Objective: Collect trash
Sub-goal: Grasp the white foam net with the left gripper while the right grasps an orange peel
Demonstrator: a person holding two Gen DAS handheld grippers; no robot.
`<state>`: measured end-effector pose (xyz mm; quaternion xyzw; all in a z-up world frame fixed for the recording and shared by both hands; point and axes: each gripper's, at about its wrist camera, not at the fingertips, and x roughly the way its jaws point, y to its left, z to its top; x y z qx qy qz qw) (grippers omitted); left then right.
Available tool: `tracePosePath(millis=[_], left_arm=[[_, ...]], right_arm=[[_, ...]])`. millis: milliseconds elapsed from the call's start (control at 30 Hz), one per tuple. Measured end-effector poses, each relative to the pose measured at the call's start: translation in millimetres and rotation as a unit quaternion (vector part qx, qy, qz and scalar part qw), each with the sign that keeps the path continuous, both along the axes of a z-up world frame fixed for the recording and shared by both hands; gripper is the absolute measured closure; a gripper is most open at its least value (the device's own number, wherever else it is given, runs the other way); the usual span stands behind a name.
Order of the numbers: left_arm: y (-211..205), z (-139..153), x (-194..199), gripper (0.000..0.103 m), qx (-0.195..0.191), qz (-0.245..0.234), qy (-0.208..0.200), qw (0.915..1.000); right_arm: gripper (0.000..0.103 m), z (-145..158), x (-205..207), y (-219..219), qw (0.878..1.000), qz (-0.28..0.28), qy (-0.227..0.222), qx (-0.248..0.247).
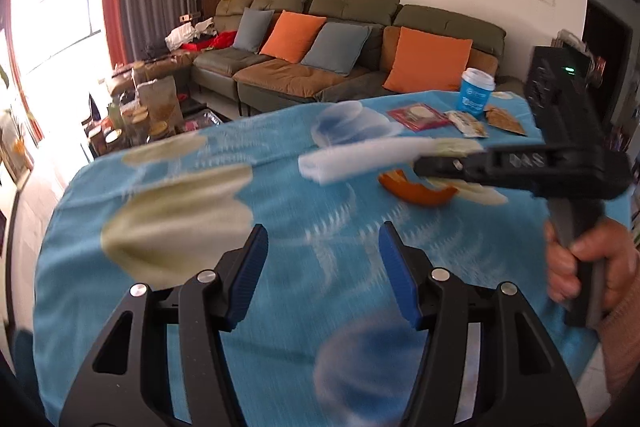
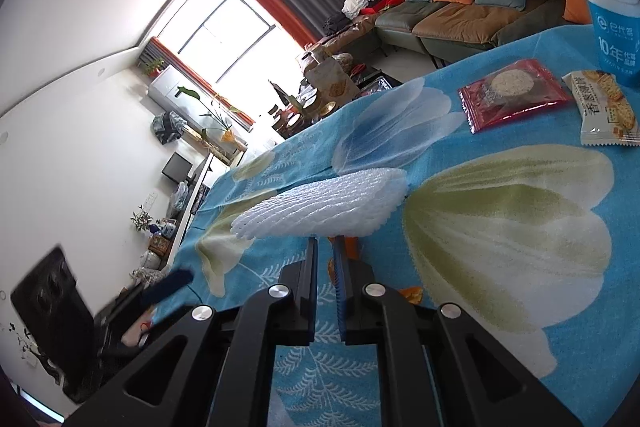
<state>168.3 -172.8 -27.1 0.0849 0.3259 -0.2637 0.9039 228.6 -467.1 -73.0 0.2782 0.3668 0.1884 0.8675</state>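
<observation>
A white foam fruit net (image 1: pixel 360 157) (image 2: pixel 320 207) lies across the blue flowered tablecloth (image 1: pixel 288 315). My right gripper (image 2: pixel 324 241) (image 1: pixel 418 165) is shut on its near edge, jaws almost together. A curl of orange peel (image 1: pixel 416 191) (image 2: pixel 352 247) lies just under and beside that gripper. My left gripper (image 1: pixel 323 231) hangs open over bare cloth, short of the net, with nothing between its blue pads. It shows blurred at the lower left of the right wrist view (image 2: pixel 168 285).
At the far end of the table stand a blue paper cup (image 1: pixel 476 93) (image 2: pixel 612 27), a red snack packet (image 1: pixel 418 115) (image 2: pixel 516 93), a white cracker packet (image 1: pixel 466 123) (image 2: pixel 604 109) and a brown wrapper (image 1: pixel 504 121). A sofa (image 1: pixel 320 67) with cushions is beyond.
</observation>
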Motion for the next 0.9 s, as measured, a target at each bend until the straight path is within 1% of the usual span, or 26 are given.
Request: tracePosePath(millis=[100, 233, 367, 433, 500, 567, 600, 667, 700, 733, 767, 833, 900], left_arm=[[-16.2, -4.0, 22.2, 0.046, 0.025, -0.013, -0.017, 0.9995], [-32.3, -6.5, 40.9, 0.046, 0.039, -0.034, -0.029, 0.9982], [-47.2, -7.2, 48.3, 0.046, 0.055, -0.066, -0.040, 0.9955], [-55.8, -8.5, 50.1, 0.048, 0.067, -0.083, -0.045, 0.9933], [-65.1, -9.9, 52.3, 0.059, 0.084, -0.097, -0.047, 0.9906], [-72.9, -13.8, 54.5, 0.065, 0.096, -0.108, -0.041, 0.9886], [-76.8, -17.1, 55.9, 0.073, 0.107, -0.110, -0.038, 0.9874], [-81.0, -23.5, 58.0, 0.079, 0.124, -0.107, -0.031, 0.9859], [-83.3, -26.7, 59.1, 0.088, 0.132, -0.104, -0.029, 0.9853], [-84.4, -27.9, 59.6, 0.090, 0.135, -0.102, -0.027, 0.9852], [-84.4, -27.4, 59.4, 0.090, 0.132, -0.100, -0.028, 0.9857], [-81.3, -24.0, 57.7, 0.091, 0.118, -0.099, -0.032, 0.9875], [-77.5, -21.3, 56.7, 0.092, 0.108, -0.097, -0.033, 0.9889]], right_arm=[[0.095, -0.7, -1.2, -0.8, 1.000, 0.003, -0.001, 0.000], [0.095, -0.4, -3.4, -1.7, 1.000, 0.005, -0.002, 0.004], [0.095, -1.8, -3.2, -4.6, 1.000, 0.005, 0.001, 0.013], [0.095, -2.1, -4.1, -9.9, 1.000, 0.006, 0.002, 0.016], [0.095, -1.5, -4.8, -10.8, 1.000, 0.008, 0.001, 0.016], [0.094, -1.5, -3.8, -10.3, 1.000, 0.008, 0.003, 0.015], [0.094, -1.1, -3.7, -12.3, 1.000, 0.008, 0.003, 0.014], [0.093, 0.6, -4.1, -12.6, 1.000, 0.007, 0.002, 0.007], [0.092, 1.7, -5.0, -12.6, 1.000, 0.005, 0.001, 0.001], [0.089, 2.9, -5.5, -11.2, 1.000, 0.004, 0.001, -0.004], [0.082, 3.1, -5.9, -11.2, 1.000, 0.002, 0.001, -0.008], [0.077, 4.5, -6.9, -10.0, 1.000, 0.003, 0.001, -0.019], [0.073, 6.4, -7.7, -8.7, 0.999, 0.003, 0.001, -0.038]])
